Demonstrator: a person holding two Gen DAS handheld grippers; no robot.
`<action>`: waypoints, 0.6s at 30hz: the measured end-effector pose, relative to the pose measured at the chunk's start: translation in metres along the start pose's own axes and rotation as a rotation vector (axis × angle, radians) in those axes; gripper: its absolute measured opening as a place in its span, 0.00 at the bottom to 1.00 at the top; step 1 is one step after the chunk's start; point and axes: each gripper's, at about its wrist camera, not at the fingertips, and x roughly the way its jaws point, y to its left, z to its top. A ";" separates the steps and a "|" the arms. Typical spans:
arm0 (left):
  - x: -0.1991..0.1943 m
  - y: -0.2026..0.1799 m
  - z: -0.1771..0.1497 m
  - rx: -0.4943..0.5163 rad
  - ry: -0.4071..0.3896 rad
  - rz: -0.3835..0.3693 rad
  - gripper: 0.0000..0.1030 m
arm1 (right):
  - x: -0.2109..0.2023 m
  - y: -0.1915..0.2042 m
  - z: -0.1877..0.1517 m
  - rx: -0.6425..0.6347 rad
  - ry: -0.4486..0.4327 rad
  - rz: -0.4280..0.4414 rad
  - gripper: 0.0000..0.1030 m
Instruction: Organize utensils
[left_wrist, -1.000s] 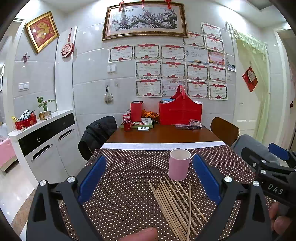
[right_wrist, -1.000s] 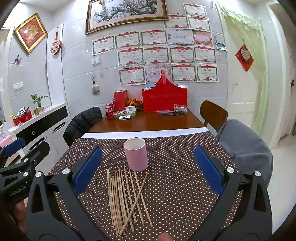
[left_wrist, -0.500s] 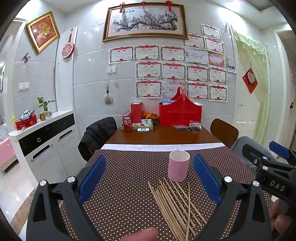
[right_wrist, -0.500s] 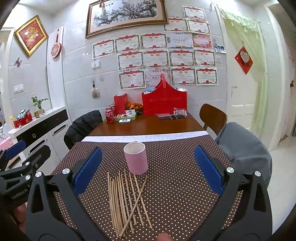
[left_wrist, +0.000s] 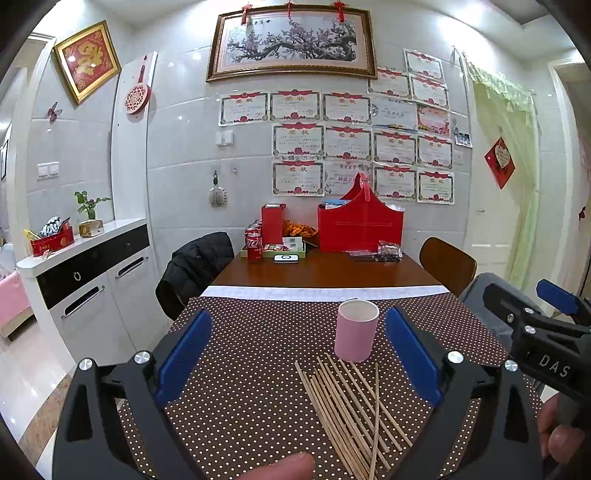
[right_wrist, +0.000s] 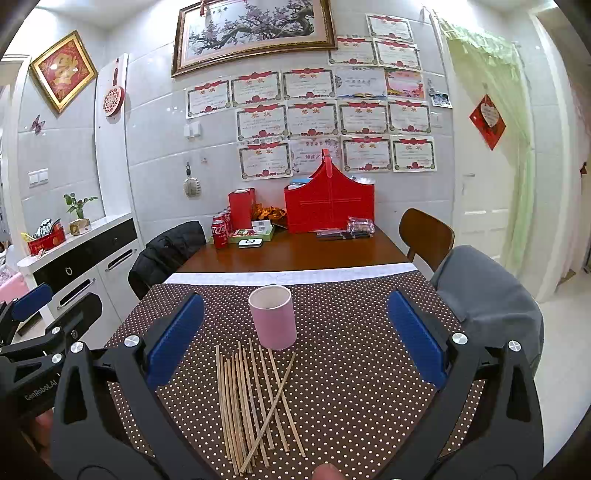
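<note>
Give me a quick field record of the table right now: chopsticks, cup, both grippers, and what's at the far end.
chopsticks: loose wooden chopsticks lying flat on the dotted tablecloth, one crossed diagonally over the rest
cup: pink cup upright, looks empty, just beyond the chopsticks' far ends
left gripper: open, holding nothing, above the cloth
right gripper: open, holding nothing, facing the cup
far end: red basket, red box, soda cans
task state: no chopstick in the cup yet
</note>
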 end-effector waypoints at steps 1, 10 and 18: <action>0.000 0.001 0.000 -0.001 0.001 0.000 0.91 | 0.000 0.001 0.000 -0.002 0.001 0.002 0.94; 0.009 0.006 -0.003 -0.012 0.022 0.004 0.91 | 0.009 0.001 0.001 -0.009 0.015 0.004 0.94; 0.040 0.012 -0.030 -0.015 0.123 0.029 0.91 | 0.034 -0.010 -0.019 -0.012 0.091 -0.004 0.94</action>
